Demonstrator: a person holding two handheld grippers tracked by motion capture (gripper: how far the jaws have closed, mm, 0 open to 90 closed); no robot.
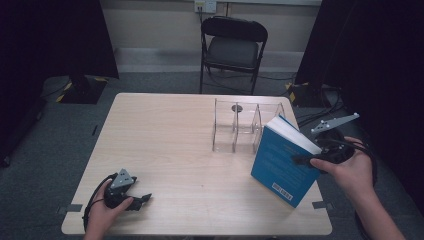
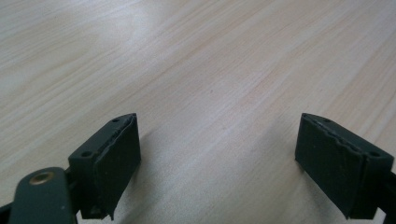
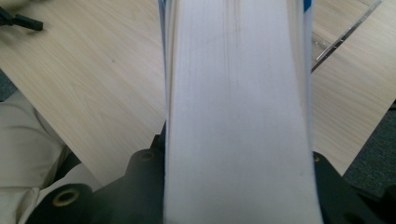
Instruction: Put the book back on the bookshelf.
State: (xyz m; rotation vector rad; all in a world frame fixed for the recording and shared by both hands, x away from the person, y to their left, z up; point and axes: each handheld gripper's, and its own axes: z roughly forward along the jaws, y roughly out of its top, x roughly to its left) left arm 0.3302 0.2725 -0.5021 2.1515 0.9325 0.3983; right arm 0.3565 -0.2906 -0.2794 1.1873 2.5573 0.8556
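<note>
1. A clear divided rack [image 1: 245,129] stands on the far right part of a light wooden table [image 1: 170,145]. Its upright compartments hold no books; a small dark round thing [image 1: 236,108] shows at its back, and whether it lies inside cannot be told.
2. A thick blue book [image 1: 281,162] is held tilted over the table's right near part, just in front of the rack, with its white page edge facing up and right.
3. The right gripper [image 1: 312,159] clamps the book: in the right gripper view the page block [image 3: 238,116] sits between its jaws.
4. The left gripper [image 1: 141,200] rests low near the table's front left edge, jaws wide apart with bare wood between them.
5. The table's middle and left lie free; the book's lower corner is close to the right front edge.
6. A folding chair [image 1: 233,50] stands beyond the far edge.
</note>
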